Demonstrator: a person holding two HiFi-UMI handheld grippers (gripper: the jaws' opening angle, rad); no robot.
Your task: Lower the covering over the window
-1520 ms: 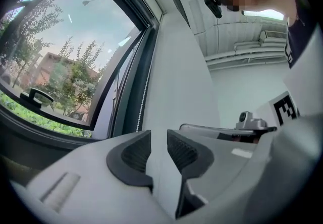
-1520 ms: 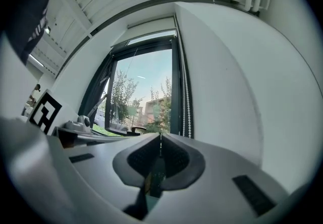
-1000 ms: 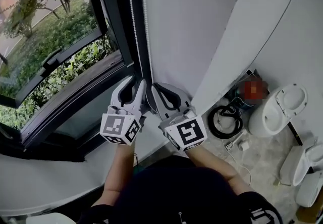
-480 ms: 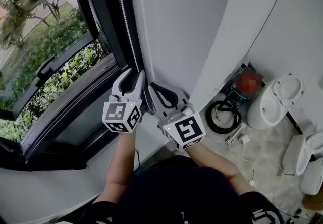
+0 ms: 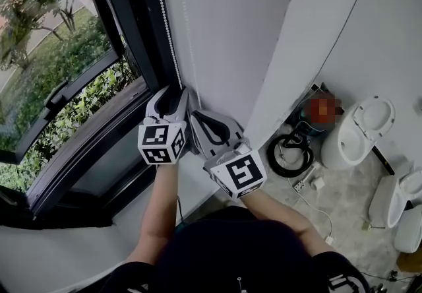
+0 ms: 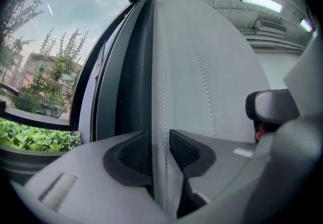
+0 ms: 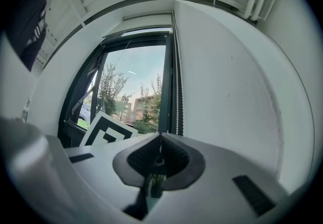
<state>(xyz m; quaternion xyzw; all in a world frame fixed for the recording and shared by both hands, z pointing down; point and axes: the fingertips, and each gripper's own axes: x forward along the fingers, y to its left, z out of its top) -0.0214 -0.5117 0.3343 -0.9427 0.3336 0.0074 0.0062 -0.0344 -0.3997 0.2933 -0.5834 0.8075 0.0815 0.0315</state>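
A white bead chain (image 5: 166,21) hangs down the dark window frame (image 5: 132,28) beside the white wall. My left gripper (image 5: 175,97) points level at it. Its jaws have just been opening. In the left gripper view one strand of the chain (image 6: 164,112) runs down through the gap of the left gripper (image 6: 160,142), and the pads stand off it. A second strand (image 6: 202,81) hangs to the right. My right gripper (image 5: 194,120) sits close beside the left one with its jaws shut (image 7: 160,155). Whether a strand is pinched there is hidden. The chain (image 7: 177,97) shows just right of its tips.
The window (image 7: 131,92) looks out on trees and a hedge (image 5: 59,80). Below on the floor lie a coiled black cable (image 5: 290,156) and white toilet bowls (image 5: 359,136). The grey sill (image 5: 53,245) runs along the lower left.
My left gripper has shifted right, up against the chain and nearer the right gripper. The right gripper has stayed where it was.
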